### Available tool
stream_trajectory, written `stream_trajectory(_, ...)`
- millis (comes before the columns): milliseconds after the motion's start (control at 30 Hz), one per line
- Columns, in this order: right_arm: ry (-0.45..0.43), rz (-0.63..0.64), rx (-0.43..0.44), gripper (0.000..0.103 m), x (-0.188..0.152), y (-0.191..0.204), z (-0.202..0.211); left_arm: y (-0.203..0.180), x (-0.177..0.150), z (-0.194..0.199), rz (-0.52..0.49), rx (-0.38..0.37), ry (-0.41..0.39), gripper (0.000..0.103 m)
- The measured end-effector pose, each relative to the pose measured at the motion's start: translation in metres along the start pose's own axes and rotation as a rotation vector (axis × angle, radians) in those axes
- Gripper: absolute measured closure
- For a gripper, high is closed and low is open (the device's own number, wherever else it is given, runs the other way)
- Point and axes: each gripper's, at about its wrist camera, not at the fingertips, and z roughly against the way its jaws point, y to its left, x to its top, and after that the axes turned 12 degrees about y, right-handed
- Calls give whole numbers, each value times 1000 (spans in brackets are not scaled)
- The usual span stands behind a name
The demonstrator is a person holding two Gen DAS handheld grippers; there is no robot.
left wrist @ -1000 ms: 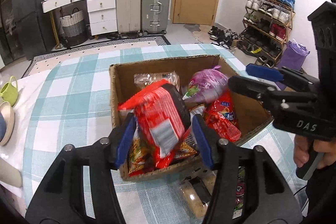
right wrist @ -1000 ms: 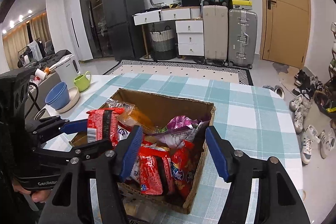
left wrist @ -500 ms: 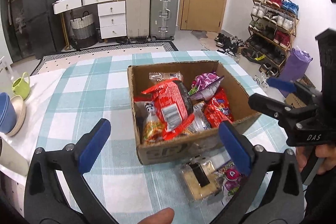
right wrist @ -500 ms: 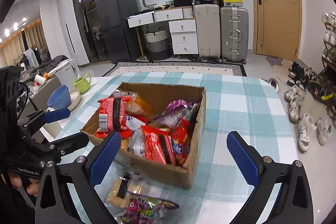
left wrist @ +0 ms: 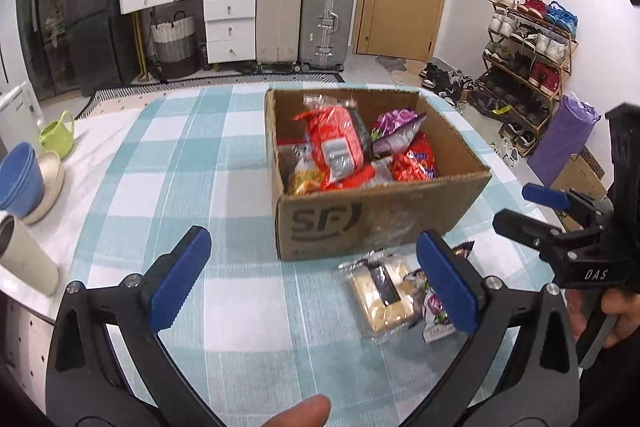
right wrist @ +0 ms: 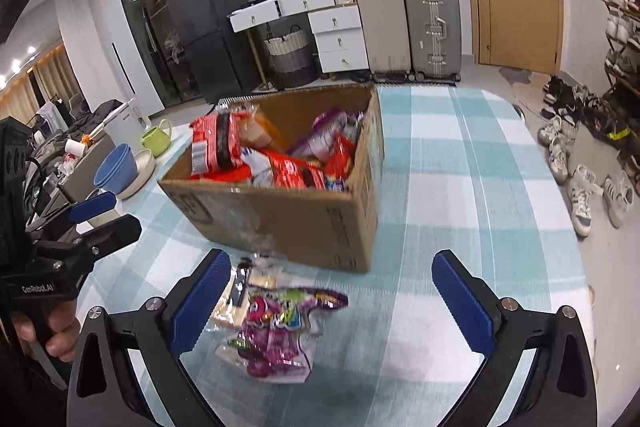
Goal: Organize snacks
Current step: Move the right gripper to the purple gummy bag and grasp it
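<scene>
A cardboard box (left wrist: pixel 360 219) (right wrist: pixel 304 223) on the checked tablecloth holds several snack packs, with a big red pack (left wrist: pixel 336 147) (right wrist: pixel 216 147) on top. In front of the box lie a clear pack of biscuits (left wrist: pixel 380 291) (right wrist: pixel 236 291) and a purple candy bag (right wrist: pixel 276 327) (left wrist: pixel 434 311). My left gripper (left wrist: pixel 316 291) is open and empty, short of the box. My right gripper (right wrist: pixel 332 307) is open and empty, above the purple bag.
Blue bowls (left wrist: pixel 20 179) on a beige plate, a green watering can (left wrist: pixel 58 137) and a beige cup (left wrist: pixel 24 259) stand at the table's left edge. Suitcases, drawers and a shoe rack (left wrist: pixel 528 47) stand beyond the table.
My left gripper let go of the red pack into the box and opened. Both grippers drew back from the box and opened wide; the two loose packs came into view.
</scene>
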Motion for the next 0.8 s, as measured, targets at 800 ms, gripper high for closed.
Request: stream_trajectory(800,162,-25,52,1,-32,14,-55,7,-41,-62,35,-5,155,0)
